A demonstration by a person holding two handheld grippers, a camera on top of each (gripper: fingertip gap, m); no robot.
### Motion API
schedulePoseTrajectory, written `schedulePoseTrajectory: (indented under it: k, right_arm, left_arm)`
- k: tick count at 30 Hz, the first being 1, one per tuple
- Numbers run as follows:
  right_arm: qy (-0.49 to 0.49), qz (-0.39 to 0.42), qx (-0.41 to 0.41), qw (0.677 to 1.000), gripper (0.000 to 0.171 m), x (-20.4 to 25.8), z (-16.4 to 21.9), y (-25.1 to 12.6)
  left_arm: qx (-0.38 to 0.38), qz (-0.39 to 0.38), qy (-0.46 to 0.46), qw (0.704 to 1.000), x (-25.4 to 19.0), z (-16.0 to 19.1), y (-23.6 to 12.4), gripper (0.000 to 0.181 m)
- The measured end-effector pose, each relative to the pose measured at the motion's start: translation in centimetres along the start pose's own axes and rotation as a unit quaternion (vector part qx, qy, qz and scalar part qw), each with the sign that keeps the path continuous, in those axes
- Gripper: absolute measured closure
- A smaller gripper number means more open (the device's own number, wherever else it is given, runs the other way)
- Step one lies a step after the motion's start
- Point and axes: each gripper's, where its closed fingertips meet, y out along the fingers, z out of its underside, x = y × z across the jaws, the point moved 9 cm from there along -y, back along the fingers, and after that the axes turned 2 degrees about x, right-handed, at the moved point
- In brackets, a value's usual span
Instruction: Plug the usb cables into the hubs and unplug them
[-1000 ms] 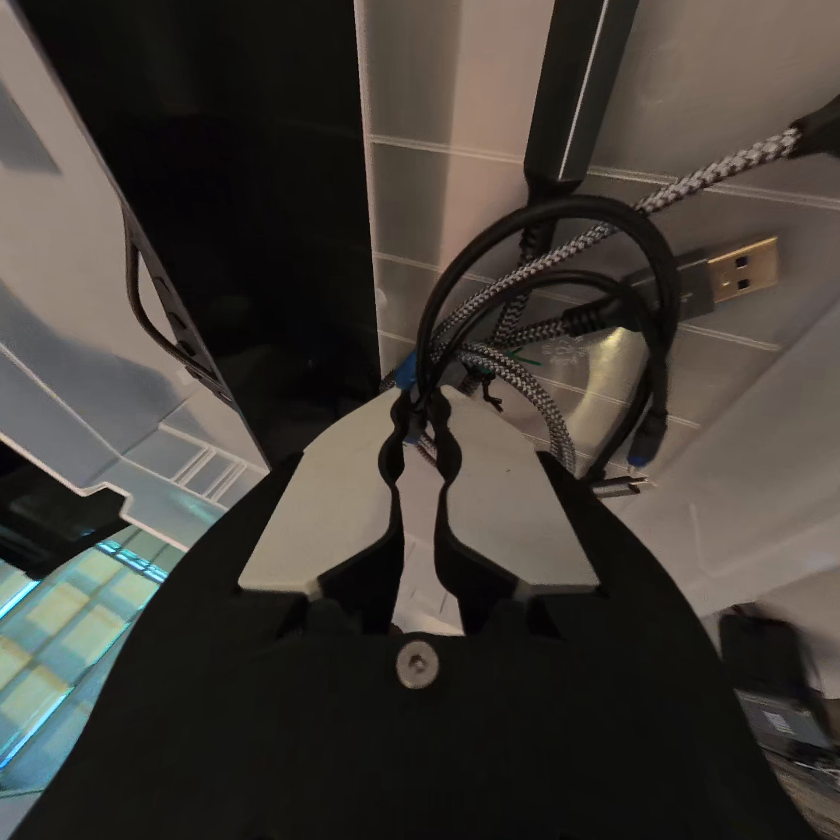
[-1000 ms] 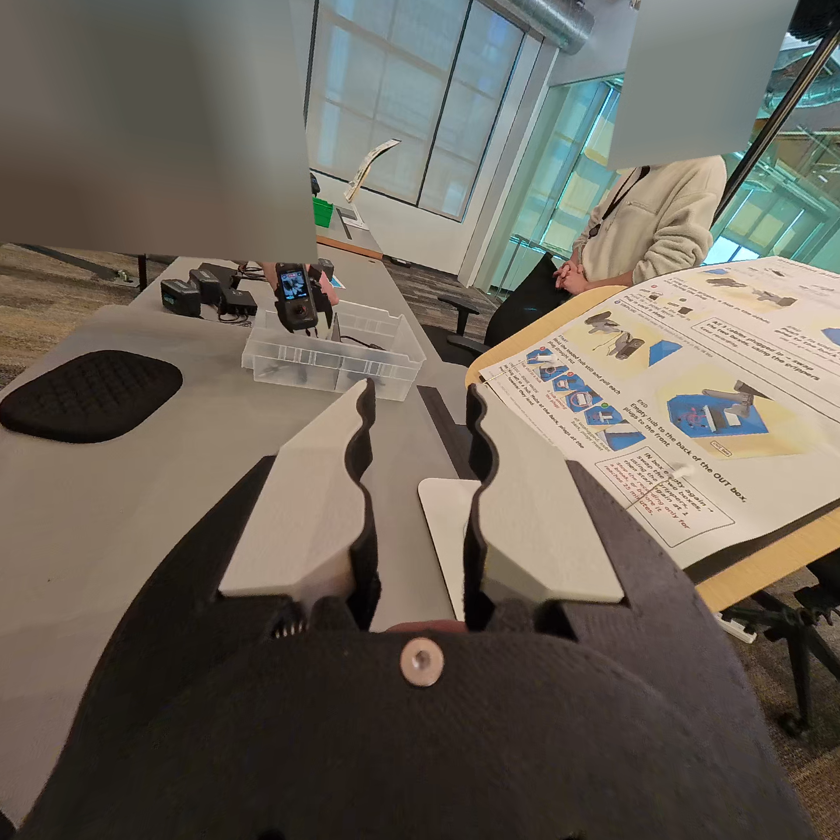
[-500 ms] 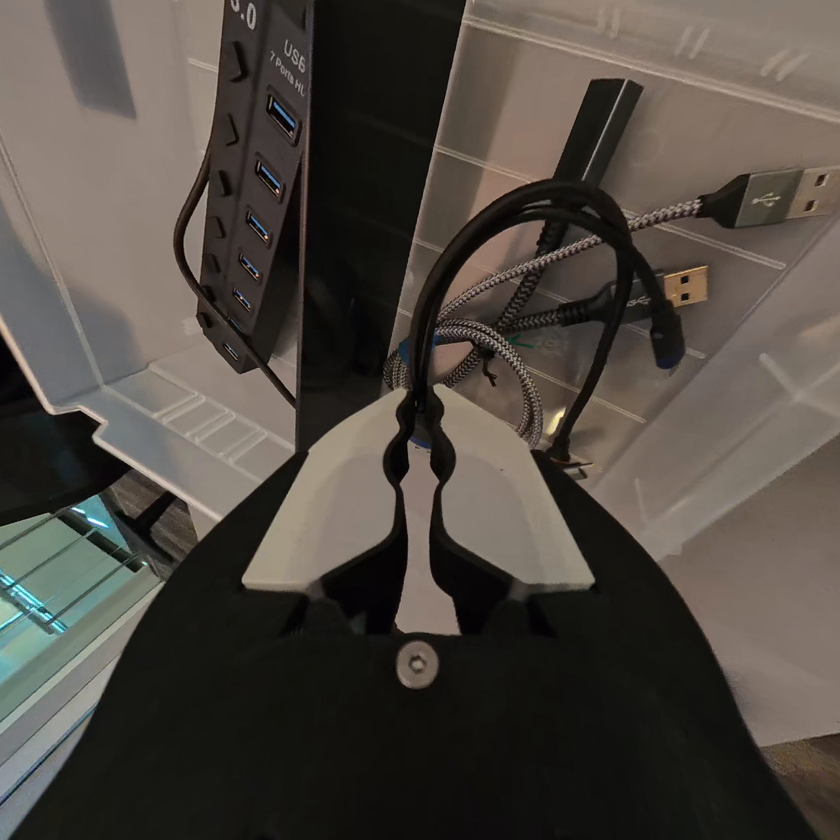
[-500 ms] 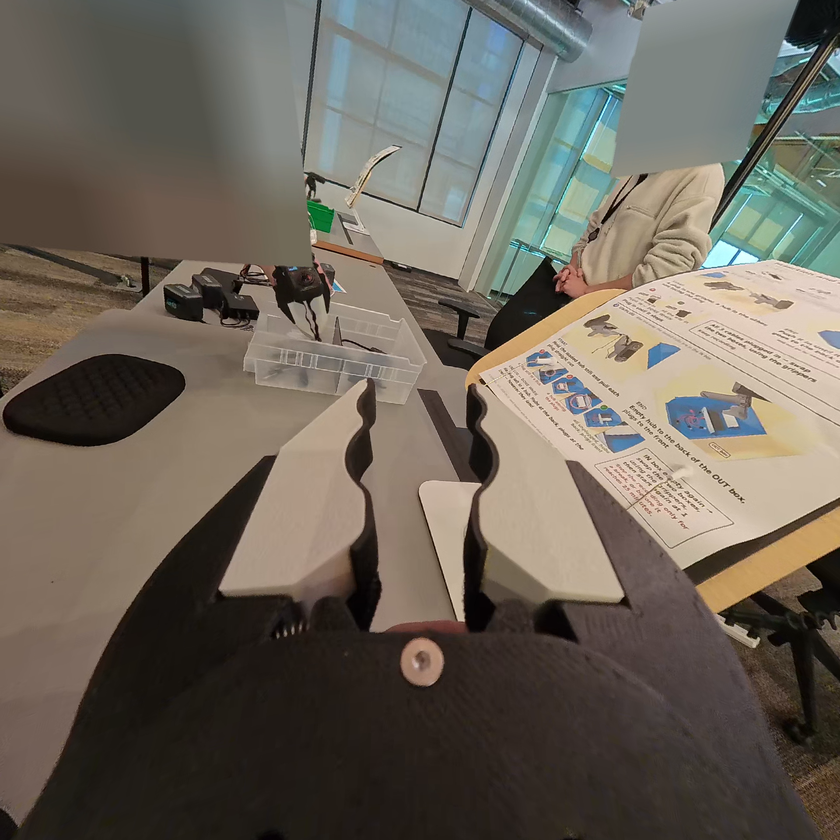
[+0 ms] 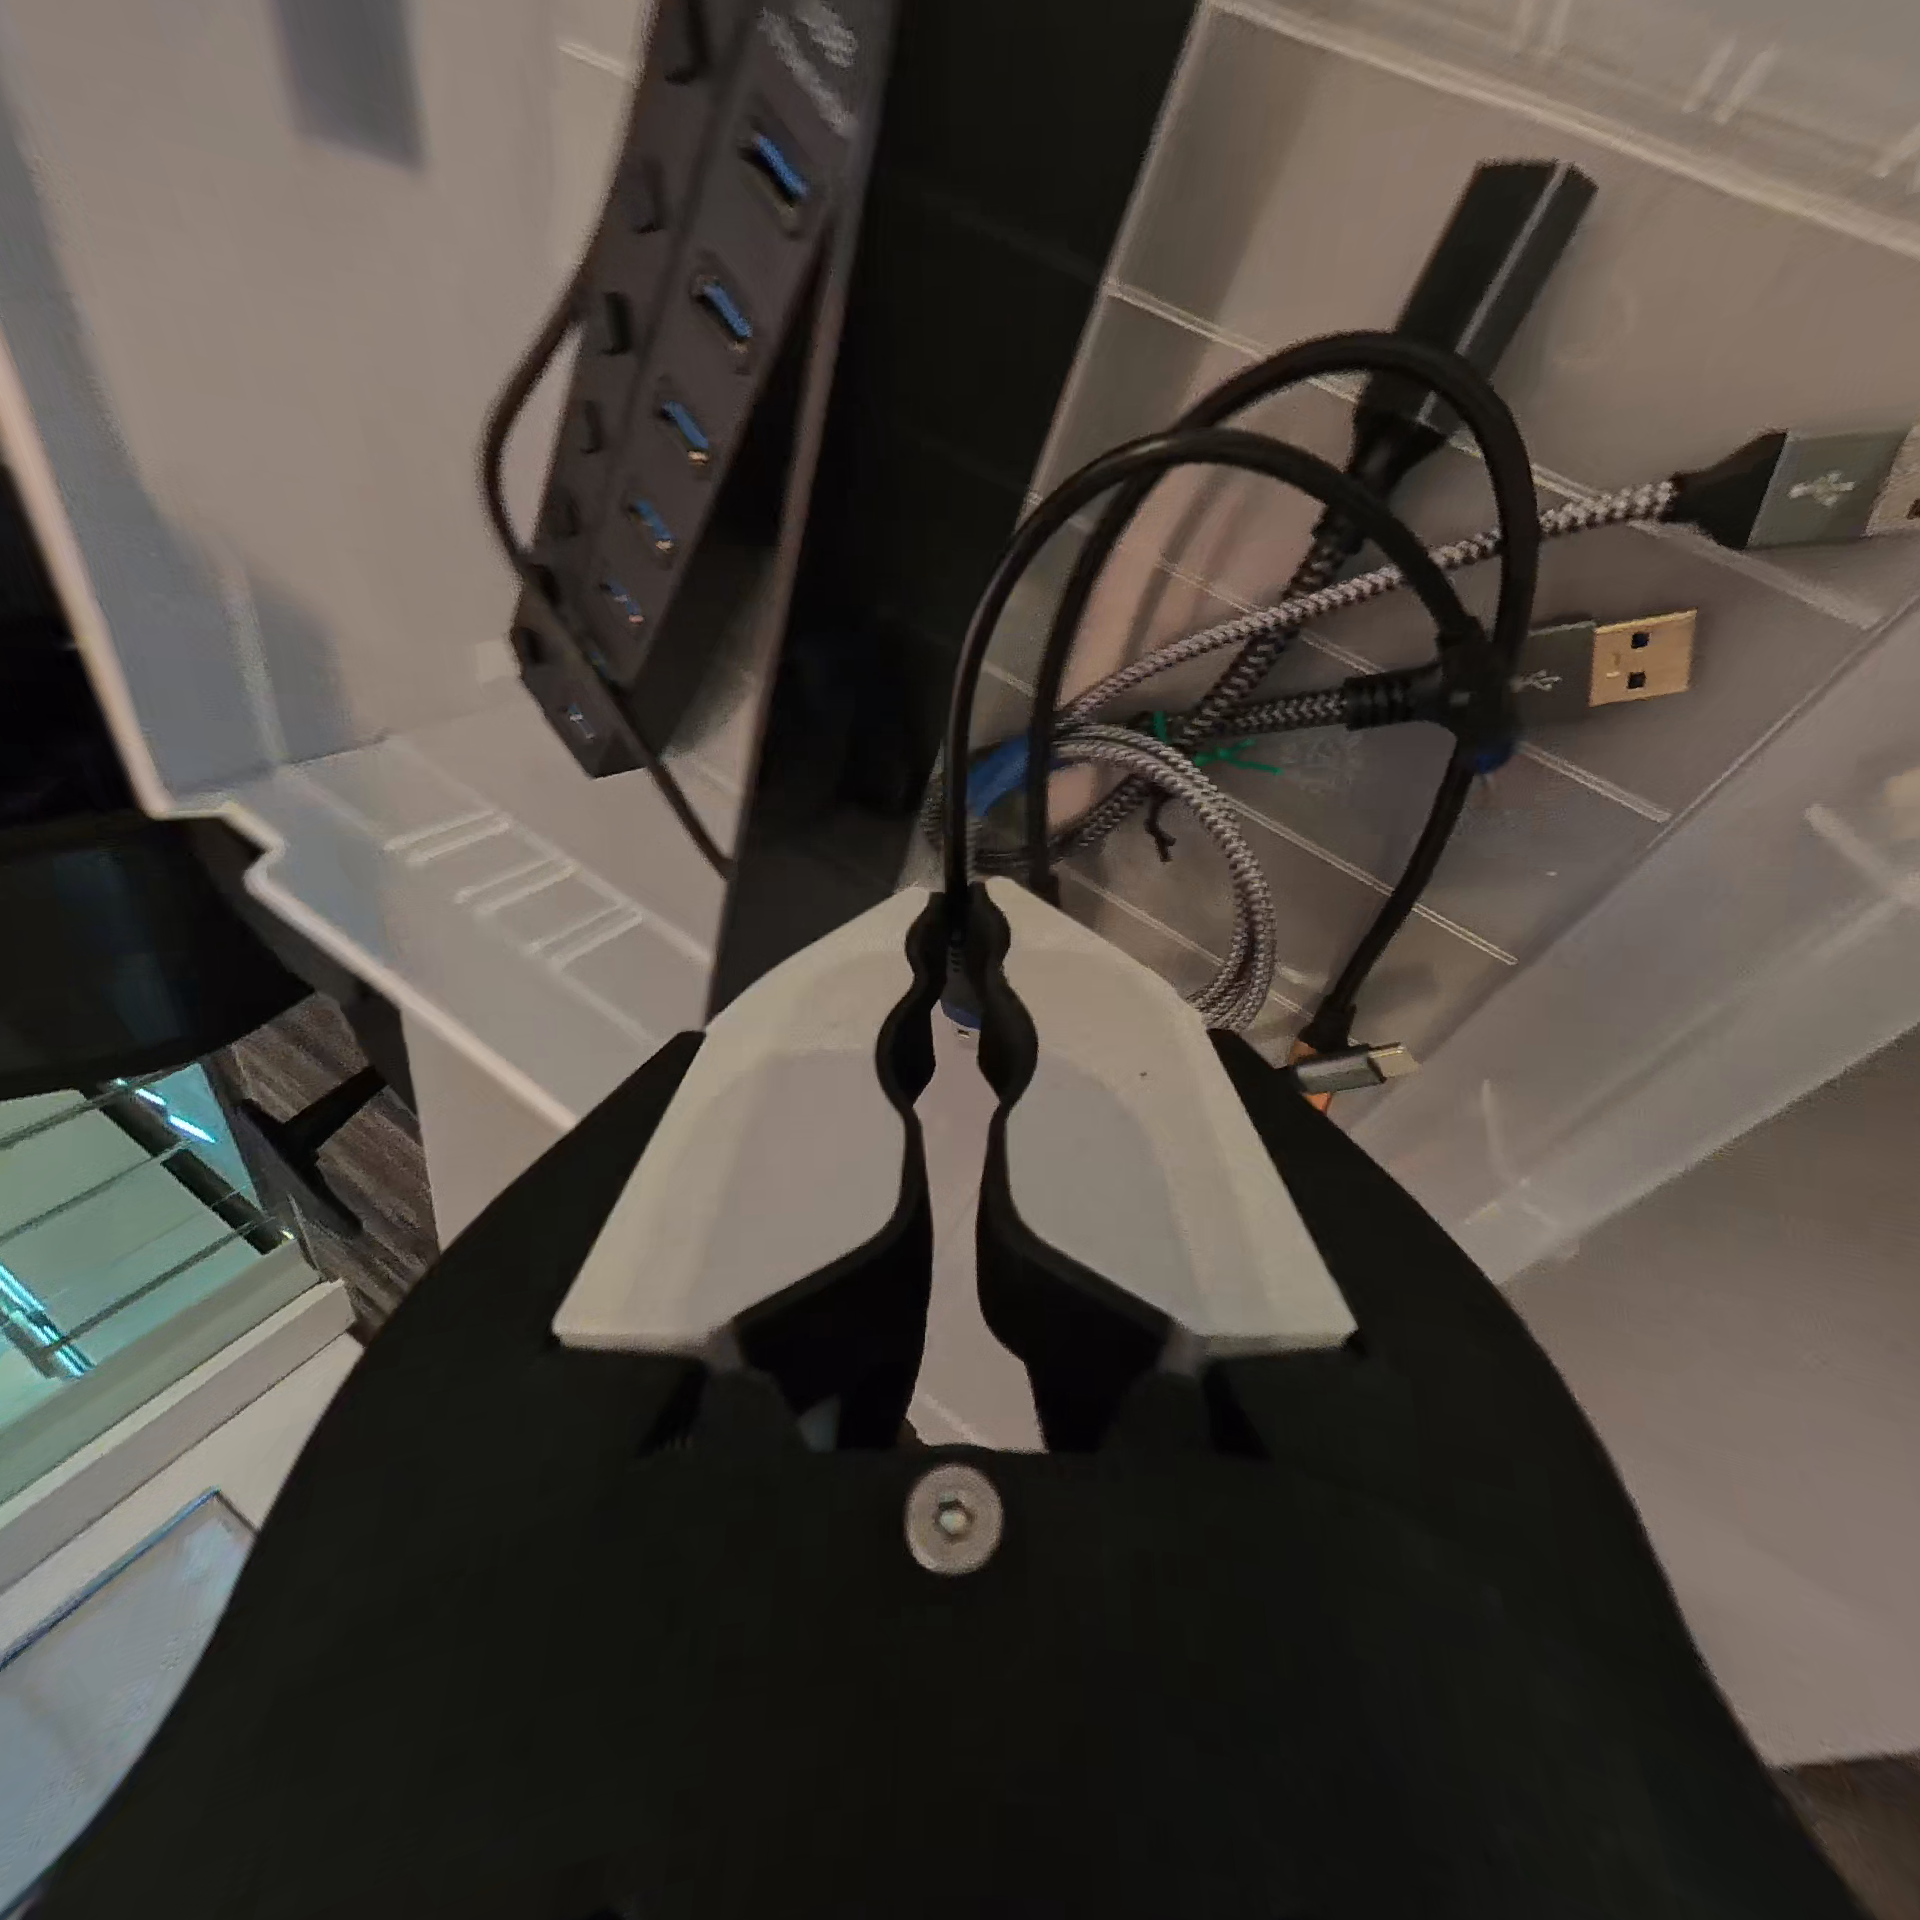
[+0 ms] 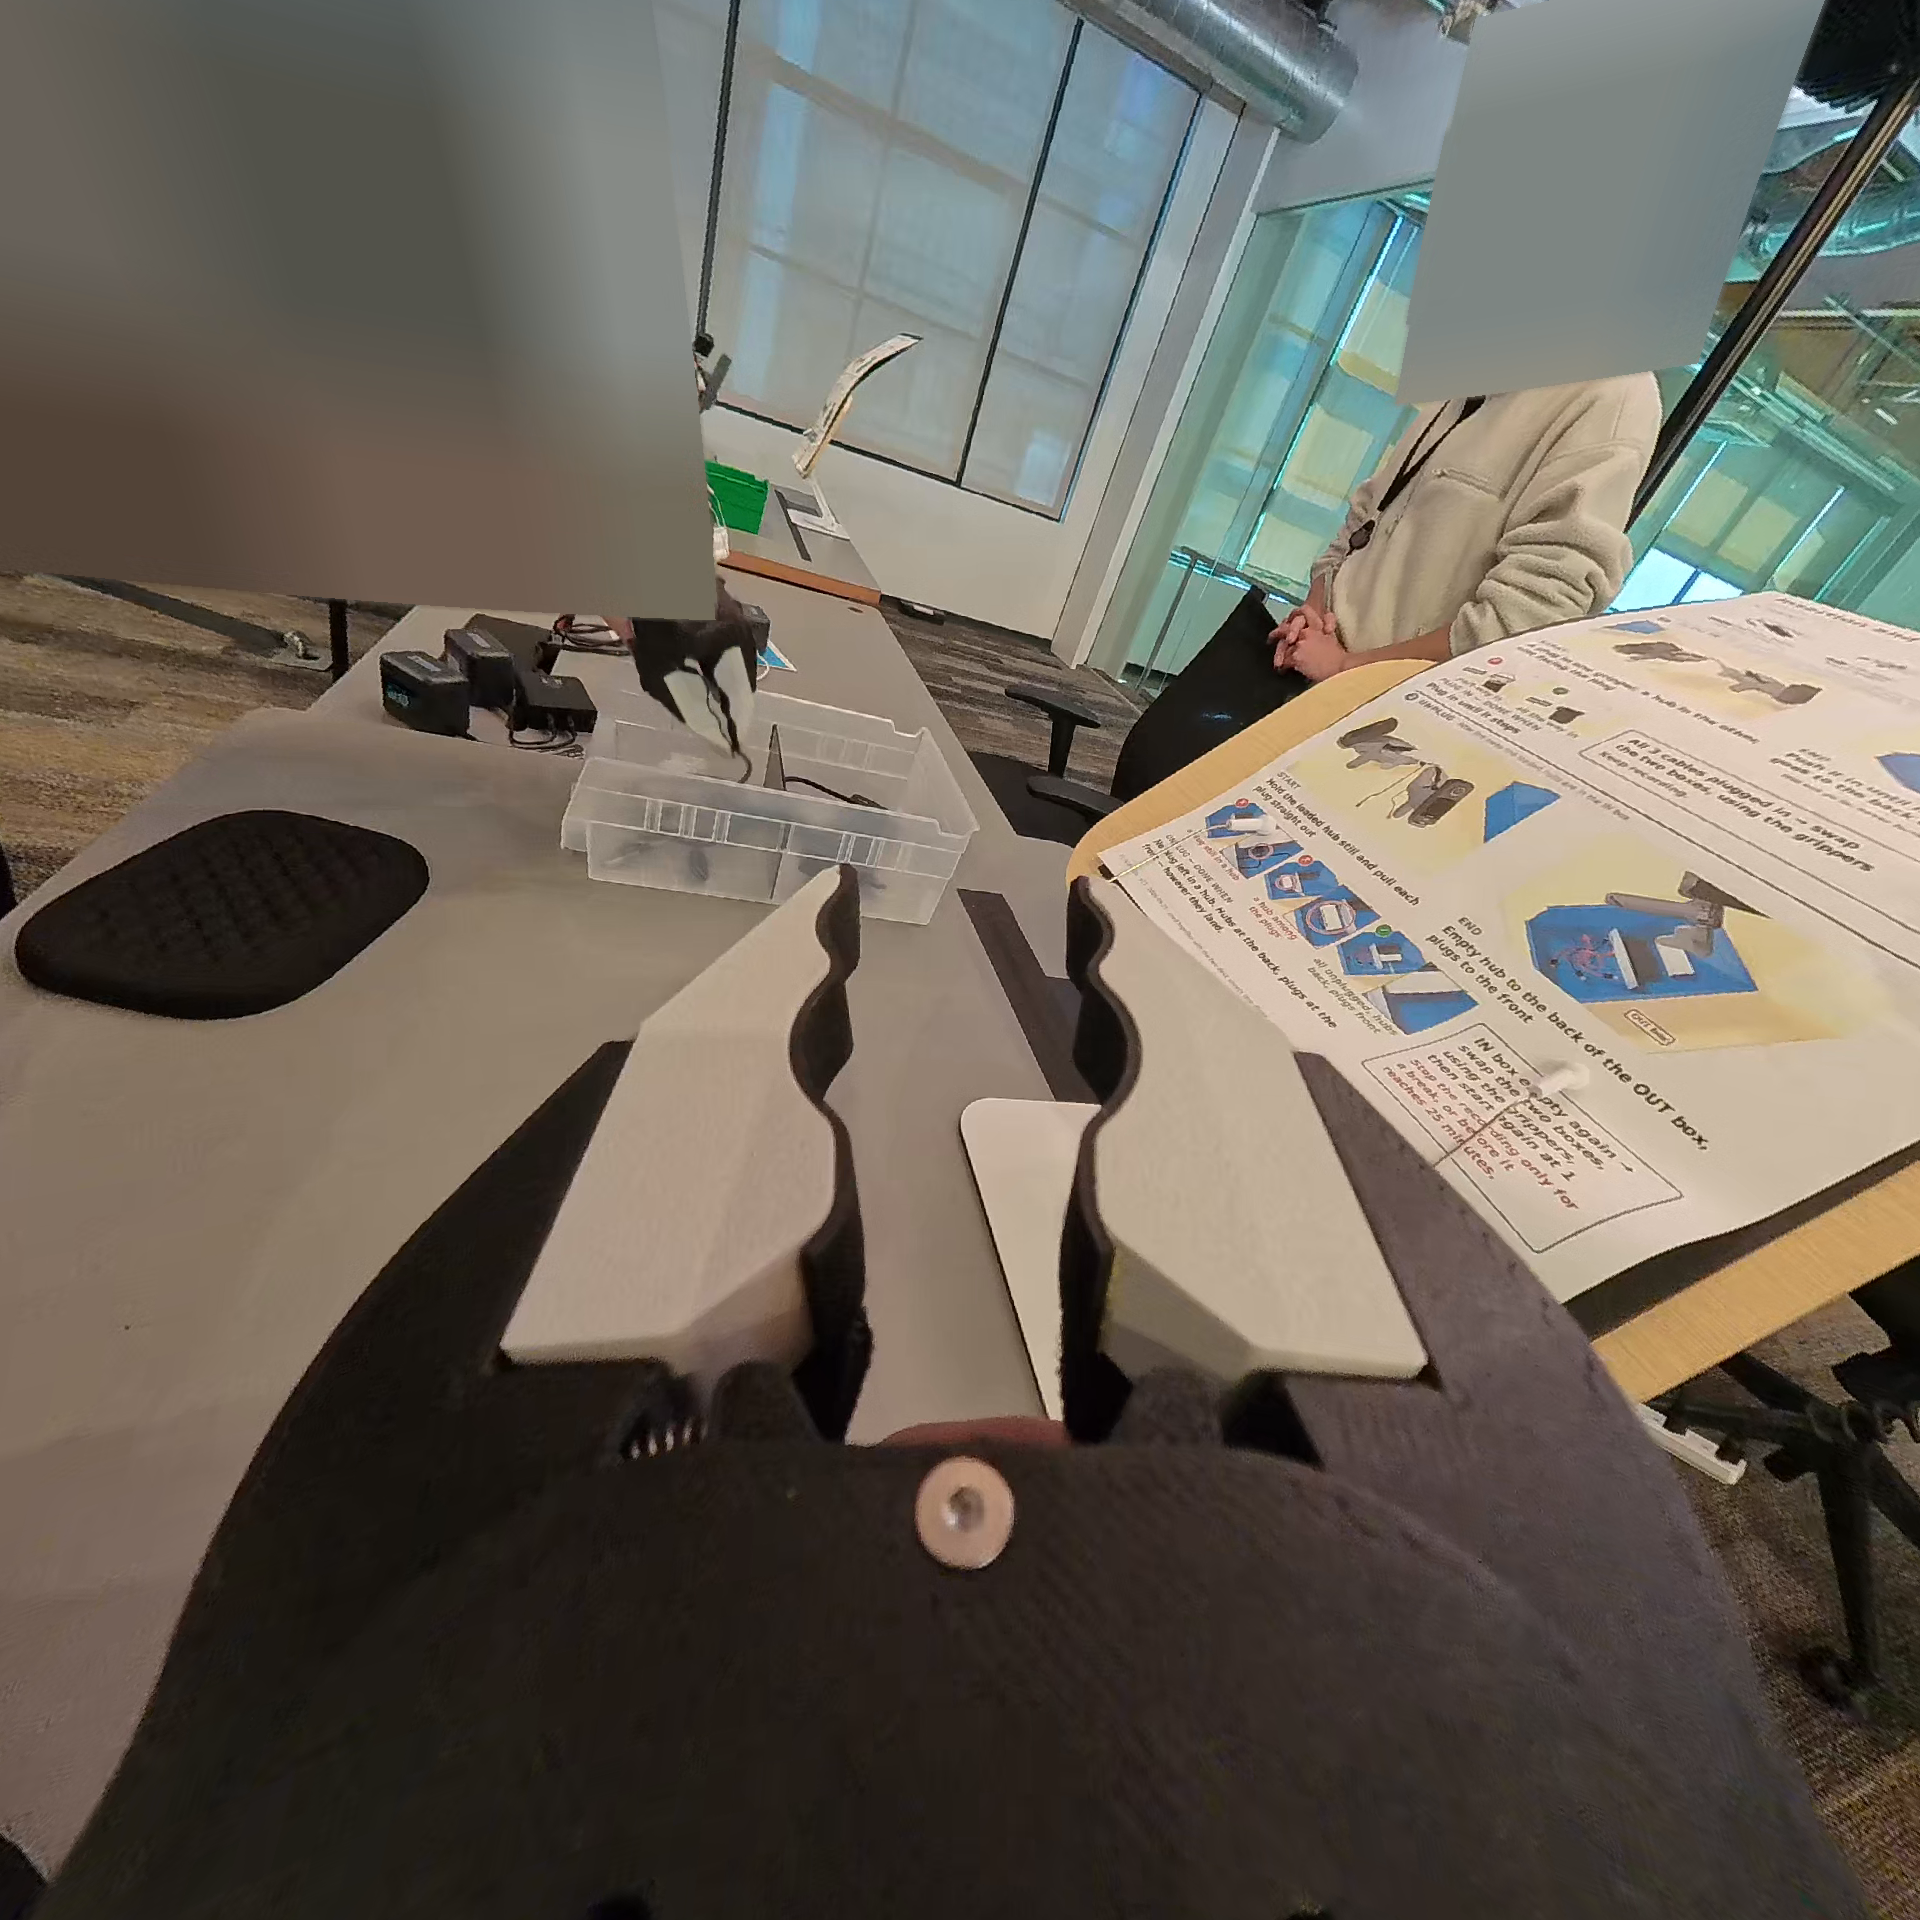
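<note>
Fingers: left gripper pinched on a black cable near its blue-collared plug; right gripper parted, empty, well apart over the table.
Clear bin: holds braided cables.
Hub: in the adjacent compartment, ports facing up.
Risk: the black loop probably snags the braided tangle when lifted.

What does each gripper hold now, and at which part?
The left gripper is shut on the thin black cable, pinching it near its blue-ringed plug end. The right gripper is open and holds nothing.
</note>
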Motion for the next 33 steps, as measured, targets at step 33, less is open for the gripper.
schedulePoseTrajectory:
  k: [33]
  right_arm:
    - [0.211, -0.148, 0.04, 0.965, 0.131, 4.3, 3.0, 18.1]
  left_arm:
    - [-0.122, -0.489, 0.348, 0.79, -7.0, -28.0, -15.1, 0.178]
